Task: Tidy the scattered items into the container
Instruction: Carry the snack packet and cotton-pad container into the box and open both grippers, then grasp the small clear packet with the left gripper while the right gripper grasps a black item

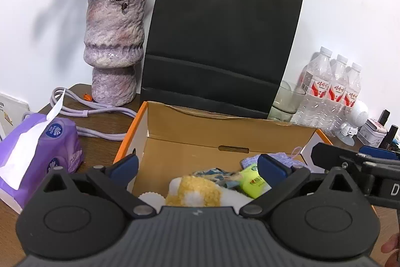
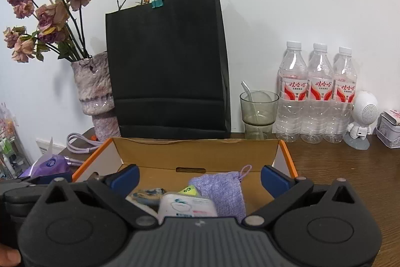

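An open cardboard box (image 1: 130,134) with an orange rim stands on the brown table. In the left wrist view it holds a yellow and white plush toy (image 1: 197,193), a yellow-green ball (image 1: 253,182) and a blue patterned item (image 1: 212,173). My left gripper (image 1: 198,167) hovers over the box's near side, open, with nothing between its blue pads. In the right wrist view the box (image 2: 90,162) shows a purple knitted pouch (image 2: 225,192) and a white mask pack (image 2: 187,207). My right gripper (image 2: 200,177) is also open over the box and holds nothing.
Behind the box stand a black paper bag (image 1: 220,41) and a purple vase (image 1: 115,46) of dried roses. A purple tissue pack (image 1: 37,149) and cable (image 1: 100,111) lie left. A glass (image 2: 258,111), three water bottles (image 2: 320,91), an astronaut figure (image 2: 362,119) and a tin (image 2: 390,129) are right.
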`<state>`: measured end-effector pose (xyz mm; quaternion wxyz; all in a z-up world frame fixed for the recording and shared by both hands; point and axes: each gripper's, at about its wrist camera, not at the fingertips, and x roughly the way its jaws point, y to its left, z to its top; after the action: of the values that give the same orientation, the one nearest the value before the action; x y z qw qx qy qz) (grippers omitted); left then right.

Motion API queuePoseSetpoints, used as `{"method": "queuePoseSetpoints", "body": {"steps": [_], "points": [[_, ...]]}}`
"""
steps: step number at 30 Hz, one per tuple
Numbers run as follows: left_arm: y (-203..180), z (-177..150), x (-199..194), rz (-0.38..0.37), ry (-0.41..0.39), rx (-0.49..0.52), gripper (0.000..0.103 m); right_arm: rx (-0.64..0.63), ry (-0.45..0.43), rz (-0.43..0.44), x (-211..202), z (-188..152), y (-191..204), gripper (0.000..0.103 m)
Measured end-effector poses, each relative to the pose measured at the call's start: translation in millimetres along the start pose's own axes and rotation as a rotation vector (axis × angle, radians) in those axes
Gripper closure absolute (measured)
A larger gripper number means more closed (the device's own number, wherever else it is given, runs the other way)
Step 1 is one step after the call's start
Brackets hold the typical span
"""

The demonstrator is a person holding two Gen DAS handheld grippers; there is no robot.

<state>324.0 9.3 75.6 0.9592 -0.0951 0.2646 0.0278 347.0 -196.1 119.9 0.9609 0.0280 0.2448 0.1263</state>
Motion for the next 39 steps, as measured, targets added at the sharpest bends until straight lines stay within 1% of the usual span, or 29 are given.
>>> {"method": "queuePoseSetpoints", "body": {"steps": [4, 9, 13, 16, 19, 25, 28, 30, 33, 39], "points": [[-0.4, 3.4, -7.8, -0.006, -0.018, -0.010, 0.000, 0.005, -0.003, 0.003, -3.6, 1.8, 0.0, 0.000], [-3.2, 4.5, -27.6, -0.024, -0.039, -0.020, 0.000, 0.004, -0.044, 0.006, -24.4, 6.0, 2.7, 0.000], [-4.3, 3.3, -47.0, 0.003, -0.074, -0.007, 0.000, -0.021, -0.060, 0.003, -45.5, 3.6, 7.0, 0.000], [-1.9, 1.9, -60.0, 0.004, -0.078, -0.016, 0.000, -0.056, -0.071, -0.016, -61.7, -1.9, 11.1, 0.000], [0.2, -0.8, -75.5, -0.005, -0.087, -0.011, 0.000, -0.111, -0.064, -0.017, -74.8, -11.8, 15.1, 0.000], [8.2, -15.2, -104.0, 0.016, -0.090, 0.037, 0.000, -0.199, -0.033, -0.033, -101.4, -38.6, 22.1, 0.000], [14.1, -26.7, -116.1, 0.054, -0.085, 0.086, 0.000, -0.228, -0.014, -0.035, -116.0, -55.2, 23.1, 0.000], [21.0, -34.5, -123.6, 0.068, -0.083, 0.099, 0.000, -0.218, 0.002, -0.050, -124.8, -65.6, 19.5, 0.000], [32.6, -45.6, -130.8, 0.079, -0.067, 0.092, 0.000, -0.165, 0.017, -0.083, -133.9, -79.2, 8.0, 0.000], [47.6, -69.0, -133.0, 0.083, -0.017, 0.079, 0.000, -0.112, 0.069, -0.119, -136.5, -104.6, -8.6, 0.000]]}}
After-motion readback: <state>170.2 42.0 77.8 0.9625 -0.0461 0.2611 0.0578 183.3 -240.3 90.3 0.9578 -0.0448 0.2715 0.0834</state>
